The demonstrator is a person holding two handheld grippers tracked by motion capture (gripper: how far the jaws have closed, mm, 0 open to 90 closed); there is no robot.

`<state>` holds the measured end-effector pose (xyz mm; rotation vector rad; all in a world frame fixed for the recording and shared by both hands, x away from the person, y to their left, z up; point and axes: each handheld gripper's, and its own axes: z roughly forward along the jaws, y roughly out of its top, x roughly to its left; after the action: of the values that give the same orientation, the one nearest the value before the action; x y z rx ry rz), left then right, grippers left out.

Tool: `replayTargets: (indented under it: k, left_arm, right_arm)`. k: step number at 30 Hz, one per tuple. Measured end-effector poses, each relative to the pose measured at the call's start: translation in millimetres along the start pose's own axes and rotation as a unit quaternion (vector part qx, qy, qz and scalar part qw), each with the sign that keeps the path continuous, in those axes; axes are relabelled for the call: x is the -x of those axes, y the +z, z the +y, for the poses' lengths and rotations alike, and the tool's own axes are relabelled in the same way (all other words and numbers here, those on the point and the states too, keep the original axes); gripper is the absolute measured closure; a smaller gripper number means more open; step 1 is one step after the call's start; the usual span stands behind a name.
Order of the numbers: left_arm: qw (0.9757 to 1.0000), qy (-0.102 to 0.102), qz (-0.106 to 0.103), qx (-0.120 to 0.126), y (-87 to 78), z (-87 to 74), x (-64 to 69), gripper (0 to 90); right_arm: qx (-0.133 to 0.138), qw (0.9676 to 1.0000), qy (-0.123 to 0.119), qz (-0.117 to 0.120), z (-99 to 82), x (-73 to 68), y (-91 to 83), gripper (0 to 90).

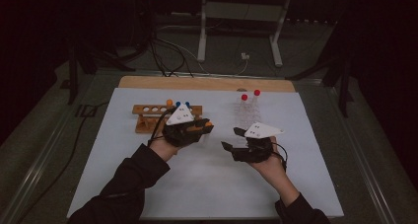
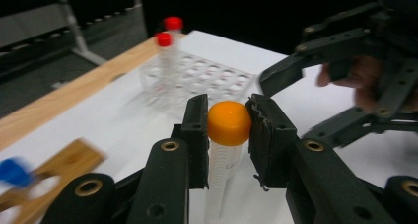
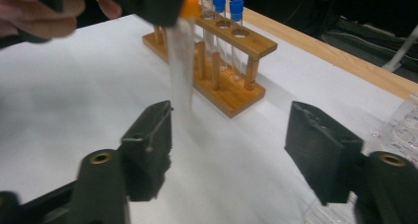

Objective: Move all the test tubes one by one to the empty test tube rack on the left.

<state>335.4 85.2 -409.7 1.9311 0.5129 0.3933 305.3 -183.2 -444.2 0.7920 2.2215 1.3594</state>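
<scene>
At the centre of the left gripper view, an orange-capped tube (image 2: 226,135) hangs upright, its cap clenched between the left tongs (image 2: 227,130), clear of the white worktop (image 2: 123,120). Toward the right of that frame, the right tongs (image 3: 229,135) stand released, nothing between the jaws. At the upper left, a clear plastic rack (image 2: 197,81) holds two red-capped tubes (image 2: 167,46). In the right gripper view's upper middle, a wooden rack (image 3: 231,61) carries blue-capped tubes (image 3: 226,12).
</scene>
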Motion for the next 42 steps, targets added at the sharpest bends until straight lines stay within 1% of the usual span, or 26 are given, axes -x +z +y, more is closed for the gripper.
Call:
replayTargets:
  k: [1,2,3,8,10,12,14,15,17,18,20,22,24,26,27,28,31,33,34,36,37,38,39,40,42]
  left_arm:
    - [1.0,-0.001,0.005,0.002,-4.0,-0.4,-1.9,71.6]
    - [0.9999,0.002,0.016,0.0,-7.8,-0.6,-3.9,71.6]
    - [0.9998,0.001,0.02,-0.002,-11.7,-1.0,-6.4,71.6]
    - [0.9988,-0.005,0.048,0.009,-32.8,-2.8,-20.2,71.6]
    - [0.998,-0.011,0.06,0.016,-40.0,-4.1,-25.7,71.6]
    - [0.9969,-0.015,0.075,0.018,-45.7,-4.9,-30.5,71.6]
    - [0.996,-0.019,0.085,0.021,-51.0,-5.1,-35.5,71.6]
    - [0.9954,-0.017,0.093,0.02,-53.3,-4.9,-37.9,71.6]
    - [0.9945,-0.02,0.101,0.019,-57.6,-4.0,-43.4,71.6]
    - [0.9936,-0.018,0.109,0.019,-59.4,-3.4,-45.9,71.6]
    - [0.9919,-0.022,0.123,0.024,-63.0,-2.6,-51.4,71.5]
    - [0.9886,-0.024,0.145,0.031,-66.3,-2.1,-57.1,71.5]
    - [0.9855,-0.031,0.162,0.039,-69.2,-2.1,-63.6,71.5]
    - [0.9831,-0.036,0.174,0.044,-70.3,-2.4,-70.4,71.5]
    - [0.9818,-0.037,0.18,0.046,-70.2,-2.8,-73.8,71.5]
    - [0.9811,-0.042,0.183,0.046,-69.7,-2.9,-77.5,71.5]
    - [0.9755,-0.044,0.209,0.051,-65.5,-5.2,-85.3,71.5]
    - [0.9731,-0.046,0.219,0.053,-61.8,-7.6,-89.3,71.5]
    - [0.9722,-0.047,0.223,0.054,-60.3,-8.9,-91.2,71.5]
    - [0.9714,-0.055,0.224,0.057,-57.1,-12.1,-95.5,71.5]
    - [0.9702,-0.054,0.23,0.055,-55.4,-13.9,-97.5,71.5]
    - [0.9702,-0.06,0.228,0.055,-53.9,-16.0,-100.4,71.5]
    - [0.9697,-0.068,0.228,0.056,-52.3,-18.2,-103.2,71.5]
    - [0.9684,-0.069,0.234,0.054,-50.5,-20.4,-105.0,71.5]
    - [0.9678,-0.078,0.232,0.058,-47.7,-25.0,-108.6,71.5]
  right_arm:
    - [0.001,1.0,0.002,0.001,0.3,-0.2,0.1,26.8]
    - [0.002,1.0,0.005,-0.001,0.7,-0.4,-0.1,24.4]
    - [0.004,1.0,0.008,-0.003,0.9,-0.3,-0.2,21.3]
    - [0.015,0.9997,0.017,-0.011,1.8,0.8,-2.3,15.1]
    - [0.022,0.9994,0.021,-0.015,1.8,1.4,-3.1,10.8]
    - [0.022,0.9993,0.026,-0.018,2.1,2.0,-3.1,7.2]
    - [0.025,0.999,0.03,-0.021,1.9,3.0,-3.0,4.0]
    - [0.025,0.9992,0.029,-0.014,1.5,3.9,-3.3,2.6]
    - [0.027,0.9991,0.031,-0.013,1.0,4.6,-4.1,2.5]
    - [0.026,0.9991,0.031,-0.013,1.0,5.0,-4.2,2.5]
    - [0.024,0.9992,0.029,-0.013,1.0,5.4,-4.5,2.5]
    - [0.026,0.9992,0.028,-0.012,0.9,5.5,-5.0,1.1]
    - [0.027,0.9993,0.026,-0.01,1.1,5.7,-5.7,0.3]
    - [0.031,0.9991,0.028,-0.006,1.4,6.2,-6.5,0.3]
    - [0.031,0.9991,0.029,-0.005,1.6,6.7,-6.5,0.3]
    - [0.029,0.9991,0.03,-0.004,1.7,7.0,-6.6,0.3]
    - [0.027,0.9992,0.029,-0.005,1.5,7.4,-6.8,0.3]
    - [0.027,0.9992,0.028,-0.005,1.1,7.7,-7.1,0.3]
    - [0.027,0.9992,0.029,-0.004,1.0,8.2,-7.2,0.3]
    - [0.027,0.9992,0.03,-0.006,0.7,9.0,-7.5,0.3]
    - [0.028,0.9991,0.032,-0.005,0.7,9.5,-7.6,0.3]
    - [0.028,0.9991,0.032,-0.006,0.6,9.8,-7.7,0.3]
    - [0.029,0.9991,0.031,-0.007,0.6,10.1,-7.8,0.3]
    - [0.029,0.999,0.033,-0.006,0.7,10.3,-7.8,0.3]
    - [0.028,0.9991,0.032,-0.006,0.7,10.1,-7.8,0.3]
